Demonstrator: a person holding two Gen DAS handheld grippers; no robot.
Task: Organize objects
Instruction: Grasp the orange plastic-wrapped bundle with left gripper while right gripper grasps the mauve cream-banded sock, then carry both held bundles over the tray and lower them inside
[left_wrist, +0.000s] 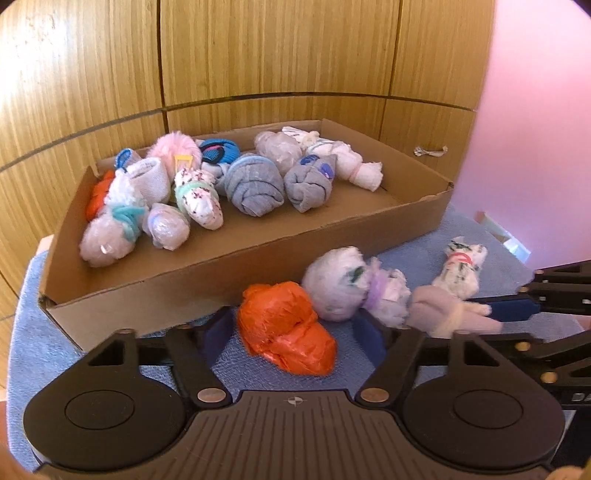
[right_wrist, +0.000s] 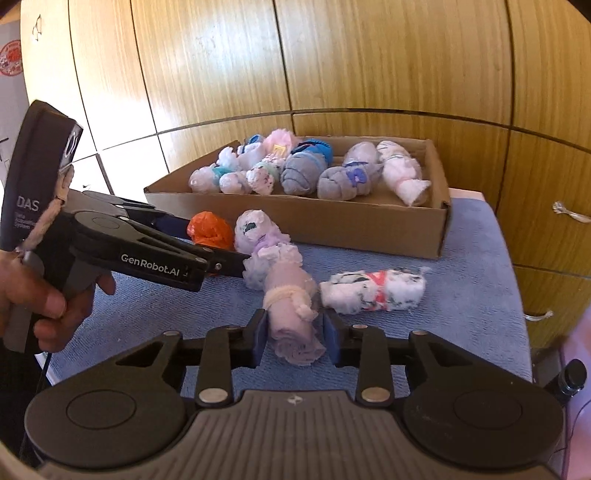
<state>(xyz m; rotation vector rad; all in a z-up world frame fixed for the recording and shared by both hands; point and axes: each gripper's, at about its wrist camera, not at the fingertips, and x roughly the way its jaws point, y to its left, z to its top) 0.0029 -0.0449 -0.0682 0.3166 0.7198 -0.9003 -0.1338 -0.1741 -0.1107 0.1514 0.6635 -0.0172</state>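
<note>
An orange plastic bundle (left_wrist: 288, 332) (right_wrist: 210, 229) lies on the blue towel between the pads of my left gripper (left_wrist: 293, 332) (right_wrist: 218, 243). The jaws stand open, with a small gap on each side of it. My right gripper (right_wrist: 295, 339) is shut on a lilac sock roll (right_wrist: 293, 325) (left_wrist: 443, 314) tied with a cream band, which still rests on the towel. Between the two lies a white bundle with a lilac band (left_wrist: 343, 284) (right_wrist: 258, 236). A white patterned roll with a red band (right_wrist: 373, 291) (left_wrist: 461, 266) lies to the right.
Behind these stands a shallow cardboard box (left_wrist: 258, 258) (right_wrist: 369, 229) holding several rolled socks and bag bundles. The blue towel (right_wrist: 461, 314) covers a small table against wooden cabinet doors (right_wrist: 369, 55). A hand (right_wrist: 37, 306) grips the left tool. A pink wall (left_wrist: 535, 110) rises at the right.
</note>
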